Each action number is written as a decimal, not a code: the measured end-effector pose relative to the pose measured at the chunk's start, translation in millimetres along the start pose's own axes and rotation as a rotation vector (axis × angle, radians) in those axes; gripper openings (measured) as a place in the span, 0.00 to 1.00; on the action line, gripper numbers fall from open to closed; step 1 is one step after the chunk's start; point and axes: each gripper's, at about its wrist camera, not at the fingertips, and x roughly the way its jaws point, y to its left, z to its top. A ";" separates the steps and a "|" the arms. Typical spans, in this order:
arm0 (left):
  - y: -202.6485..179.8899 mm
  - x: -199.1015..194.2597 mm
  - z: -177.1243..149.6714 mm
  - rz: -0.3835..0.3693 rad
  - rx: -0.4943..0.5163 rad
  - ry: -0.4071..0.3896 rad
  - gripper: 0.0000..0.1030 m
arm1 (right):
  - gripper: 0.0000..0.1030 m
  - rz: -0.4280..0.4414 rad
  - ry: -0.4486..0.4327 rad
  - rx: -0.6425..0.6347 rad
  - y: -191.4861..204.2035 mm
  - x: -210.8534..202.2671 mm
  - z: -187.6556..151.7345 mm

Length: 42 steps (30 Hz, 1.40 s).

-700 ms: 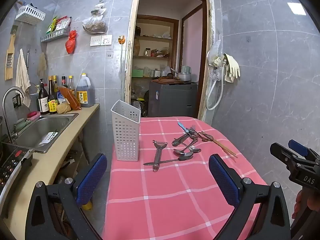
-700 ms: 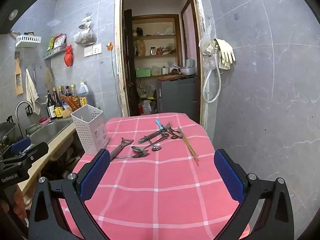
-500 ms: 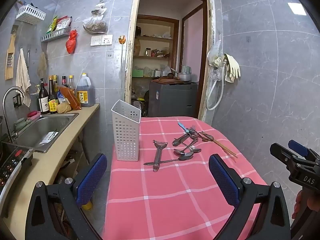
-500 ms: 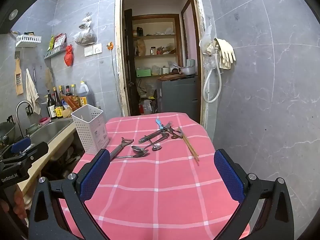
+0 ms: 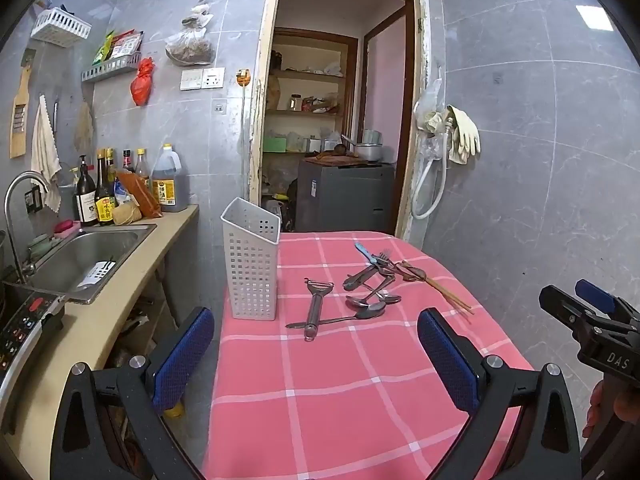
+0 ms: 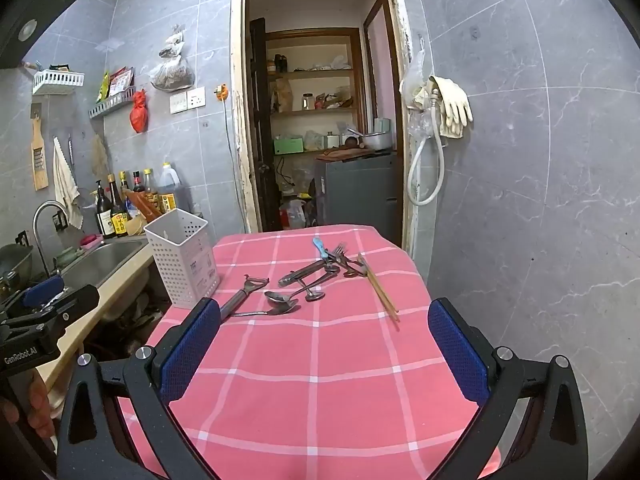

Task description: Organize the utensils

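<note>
One white utensil holder [image 5: 251, 260], one peeler [image 5: 316, 304], one pair of chopsticks [image 6: 378, 286], perhaps three spoons [image 6: 282, 304], one fork [image 6: 340, 254]

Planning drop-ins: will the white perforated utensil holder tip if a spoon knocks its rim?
Probably. The utensil holder looks like thin perforated plastic, tall over a narrow base, apparently empty, so likely light. It stands at the edge of the pink tablecloth; it might slide or topple off.

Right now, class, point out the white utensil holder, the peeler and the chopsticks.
white utensil holder [image 5: 251, 268]: left wrist view, perforated front wall.
peeler [image 5: 315, 308]: left wrist view, metal handle.
chopsticks [image 6: 381, 288]: right wrist view, mid-shaft.
</note>
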 end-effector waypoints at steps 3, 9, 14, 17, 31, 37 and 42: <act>-1.0 1.0 0.4 -0.004 0.003 -0.003 0.99 | 0.99 0.000 -0.003 0.000 -0.3 -0.5 0.0; -1.0 1.7 0.6 -0.009 0.003 -0.001 0.99 | 0.99 0.000 -0.003 0.001 -0.3 -0.9 0.0; -1.7 2.1 0.3 -0.007 0.003 -0.001 0.99 | 0.99 0.001 -0.003 0.001 -0.1 -0.1 -0.3; -3.1 1.8 0.2 -0.007 0.005 -0.002 0.99 | 0.99 0.001 -0.003 0.001 0.1 -0.2 -0.3; -8.4 2.6 -1.2 -0.007 0.006 0.000 0.99 | 0.99 0.004 0.000 0.000 1.4 -4.2 0.4; -12.9 1.8 -3.0 -0.007 0.008 0.001 0.99 | 0.99 0.011 0.008 -0.004 4.8 0.0 -3.5; -15.4 3.8 -4.3 -0.008 0.009 0.002 0.99 | 0.99 0.009 0.008 -0.002 5.7 -0.4 -4.0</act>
